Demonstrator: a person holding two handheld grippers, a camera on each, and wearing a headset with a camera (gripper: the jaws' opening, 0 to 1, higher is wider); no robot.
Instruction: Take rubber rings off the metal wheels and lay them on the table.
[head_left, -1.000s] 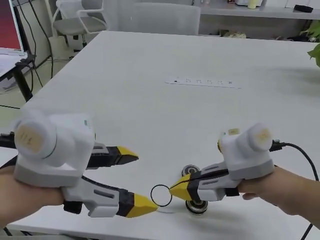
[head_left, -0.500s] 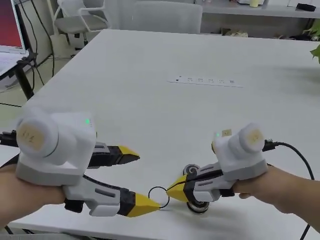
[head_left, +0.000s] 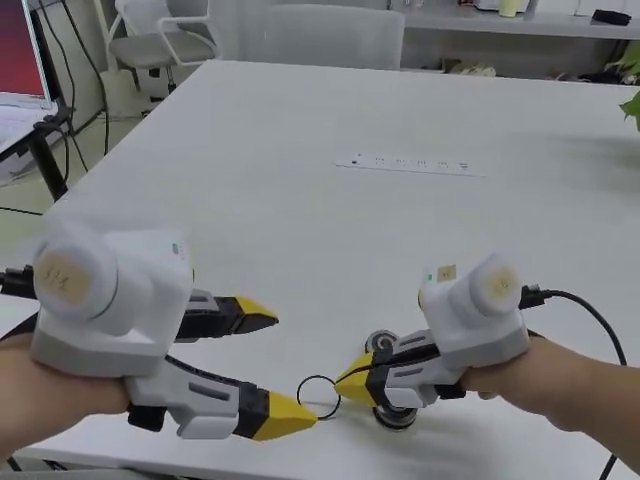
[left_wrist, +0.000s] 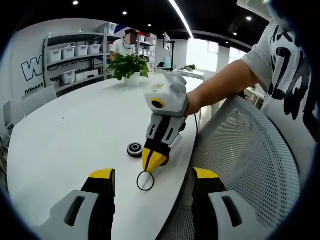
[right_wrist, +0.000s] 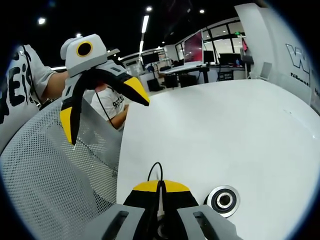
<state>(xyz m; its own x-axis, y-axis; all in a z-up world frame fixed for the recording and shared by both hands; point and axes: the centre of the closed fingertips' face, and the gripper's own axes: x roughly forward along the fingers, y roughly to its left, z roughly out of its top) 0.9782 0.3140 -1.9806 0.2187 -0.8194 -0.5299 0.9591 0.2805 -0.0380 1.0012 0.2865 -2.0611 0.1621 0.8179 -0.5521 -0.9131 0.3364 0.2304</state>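
Ring (head_left: 318, 393) sits pinched between our right gripper's (head_left: 345, 382) closed jaws, clear of the wheel (right_wrist: 223, 200) beside them, not yet laid down; left gripper's (head_left: 293, 368) jaws gape empty.

The white table (head_left: 300, 150) bears two metal wheels (head_left: 383, 343) (near its front edge) and a socket strip (head_left: 410, 163).

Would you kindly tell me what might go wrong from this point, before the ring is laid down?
1. The right tool pinches the rubber ring only at its tips, close to the near edge of the table. If released carelessly, it may roll off.
2. A metal wheel sits right under that tool and could be nudged toward the edge.
3. The open left tool has one jaw almost at the ring and might snag it.
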